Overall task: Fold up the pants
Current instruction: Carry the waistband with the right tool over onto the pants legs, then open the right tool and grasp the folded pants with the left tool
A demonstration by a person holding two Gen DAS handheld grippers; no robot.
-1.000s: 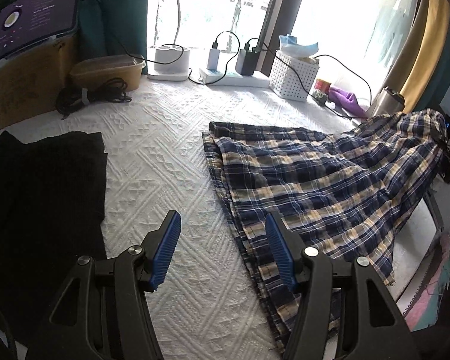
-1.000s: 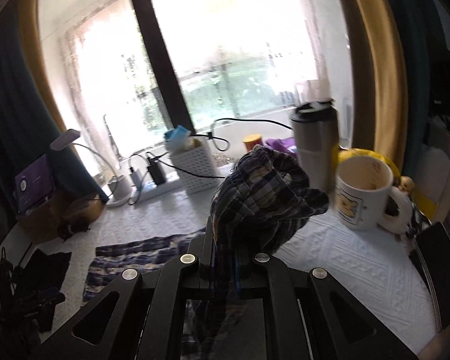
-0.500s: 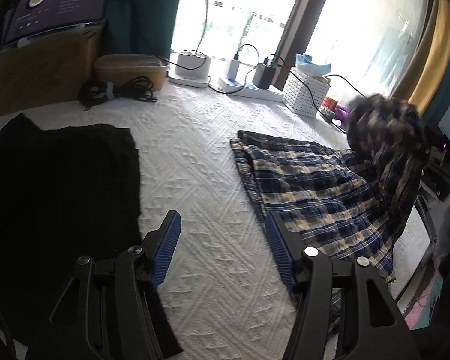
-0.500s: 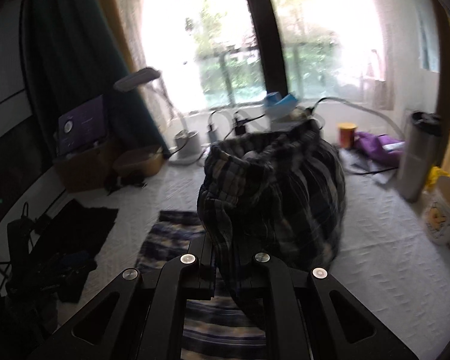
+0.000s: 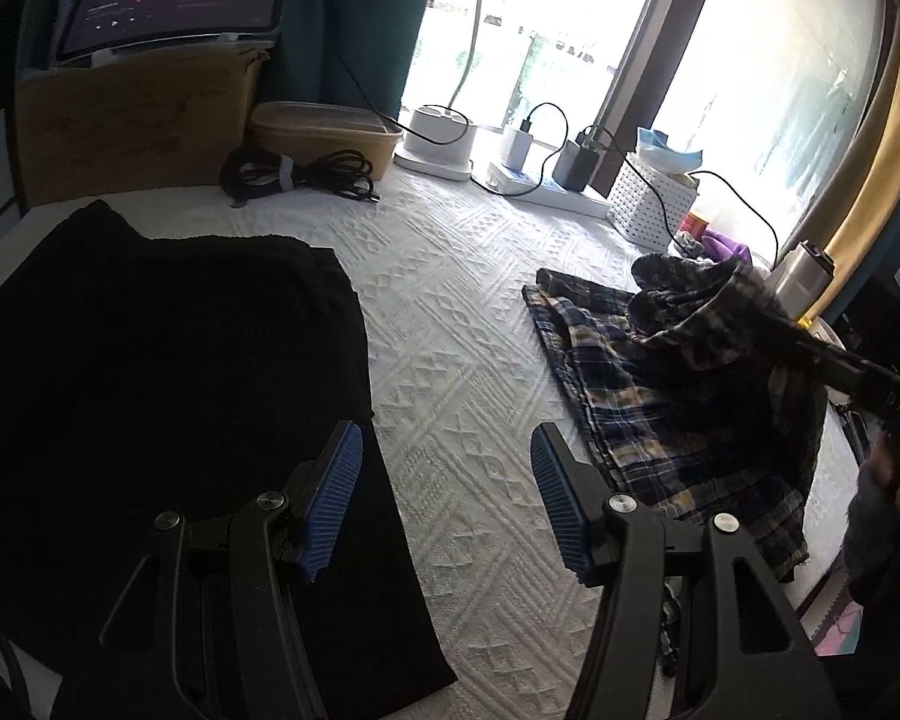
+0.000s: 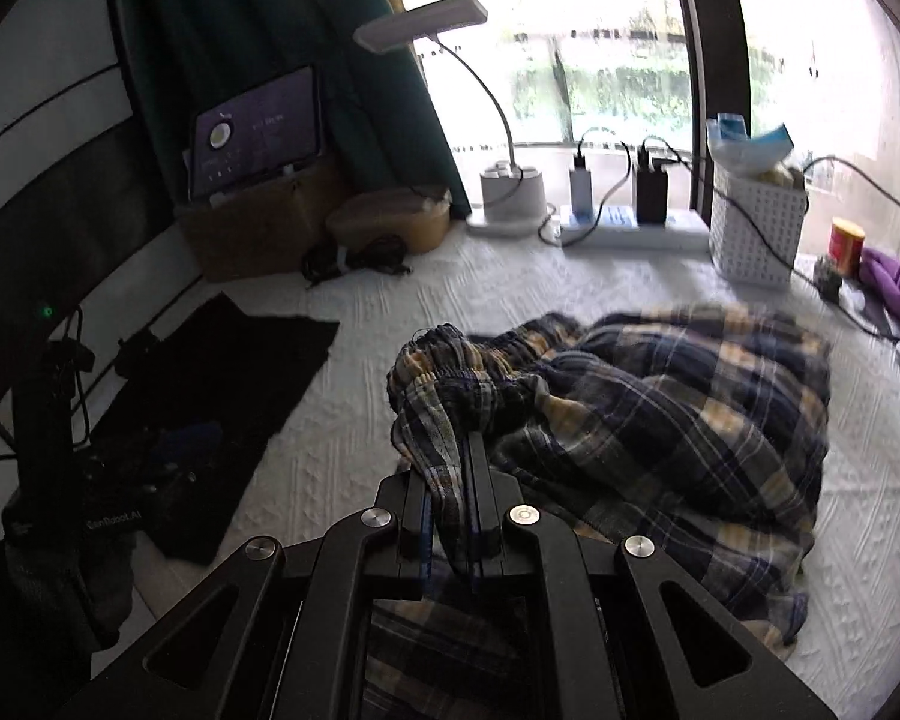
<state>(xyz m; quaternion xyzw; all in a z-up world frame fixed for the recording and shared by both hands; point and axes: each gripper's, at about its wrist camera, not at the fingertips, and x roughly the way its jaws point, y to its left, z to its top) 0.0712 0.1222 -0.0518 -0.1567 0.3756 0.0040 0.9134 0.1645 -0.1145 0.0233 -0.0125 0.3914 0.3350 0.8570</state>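
Observation:
Navy, yellow and white plaid pants (image 5: pixel 660 414) lie on the white textured bedspread (image 5: pixel 450 312) at the right. My right gripper (image 6: pixel 450 468) is shut on their elastic waistband (image 6: pixel 444 372) and holds it over the lower part of the pants (image 6: pixel 690 420), which are doubled and bunched. It also shows in the left wrist view (image 5: pixel 768 306) as a dark bar clamped on the lifted cloth. My left gripper (image 5: pixel 447 474) is open and empty, hovering above the bedspread between the pants and a black garment (image 5: pixel 168 396).
The black garment lies flat at the left (image 6: pixel 222 384). Along the window stand a desk lamp (image 6: pixel 504 180), power strip with chargers (image 6: pixel 618 222), white basket (image 6: pixel 756 228), coiled cable (image 5: pixel 294 174), cardboard box (image 5: pixel 132 120), metal tumbler (image 5: pixel 801 276) and purple cloth (image 6: pixel 894 288).
My right gripper has carried the waistband leftward and down over the pants, doubling them. My left gripper has drawn back to the left, away from the pants, still open.

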